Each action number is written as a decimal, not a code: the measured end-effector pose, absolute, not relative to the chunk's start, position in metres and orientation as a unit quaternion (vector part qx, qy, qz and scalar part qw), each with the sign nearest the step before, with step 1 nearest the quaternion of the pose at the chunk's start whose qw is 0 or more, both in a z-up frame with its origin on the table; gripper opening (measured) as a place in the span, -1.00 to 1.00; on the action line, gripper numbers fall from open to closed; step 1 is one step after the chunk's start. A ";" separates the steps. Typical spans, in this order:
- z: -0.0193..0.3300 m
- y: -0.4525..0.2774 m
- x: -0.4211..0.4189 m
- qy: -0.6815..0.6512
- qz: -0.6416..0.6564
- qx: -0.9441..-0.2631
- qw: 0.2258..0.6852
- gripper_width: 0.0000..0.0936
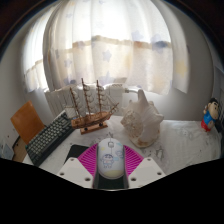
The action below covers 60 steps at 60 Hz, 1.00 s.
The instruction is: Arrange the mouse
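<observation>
Gripper view | gripper (110, 165) clenched on white mouse (110, 158), pink pads at both flanks | mouse raised above bench (180, 135), near keyboard (48, 137), before model ship (88, 108) | progress: pickup done, placement outstanding.

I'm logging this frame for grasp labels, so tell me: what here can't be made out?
- Claw contact: the mouse sits between the pink pads, but whether both press on it is unclear in the gripper view.
- Mouse underside and what it rests on: hidden by its own body.
- Keyboard legends: too small.
- Figurine: too small, distorted by the lens.
</observation>
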<state>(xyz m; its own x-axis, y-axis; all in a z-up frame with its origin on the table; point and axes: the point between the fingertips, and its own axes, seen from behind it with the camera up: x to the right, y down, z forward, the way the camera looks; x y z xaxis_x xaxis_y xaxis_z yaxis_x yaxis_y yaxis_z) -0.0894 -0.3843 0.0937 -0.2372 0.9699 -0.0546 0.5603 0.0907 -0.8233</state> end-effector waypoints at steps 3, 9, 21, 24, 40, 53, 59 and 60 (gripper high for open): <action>0.068 -0.408 -0.084 -0.700 0.376 -0.547 0.263 -0.28; 0.017 -0.434 -0.074 -0.724 0.347 -0.533 0.267 -0.28; -0.006 -0.433 -0.068 -0.730 0.313 -0.527 0.302 0.53; 0.003 -0.430 -0.065 -0.724 0.313 -0.540 0.294 0.80; 0.116 -0.357 0.011 -0.719 0.295 -0.576 0.256 0.81; 0.159 -0.285 0.083 -0.696 0.267 -0.619 0.248 0.83; 0.167 -0.262 0.105 -0.686 0.257 -0.631 0.253 0.84; 0.168 -0.261 0.108 -0.686 0.257 -0.632 0.253 0.84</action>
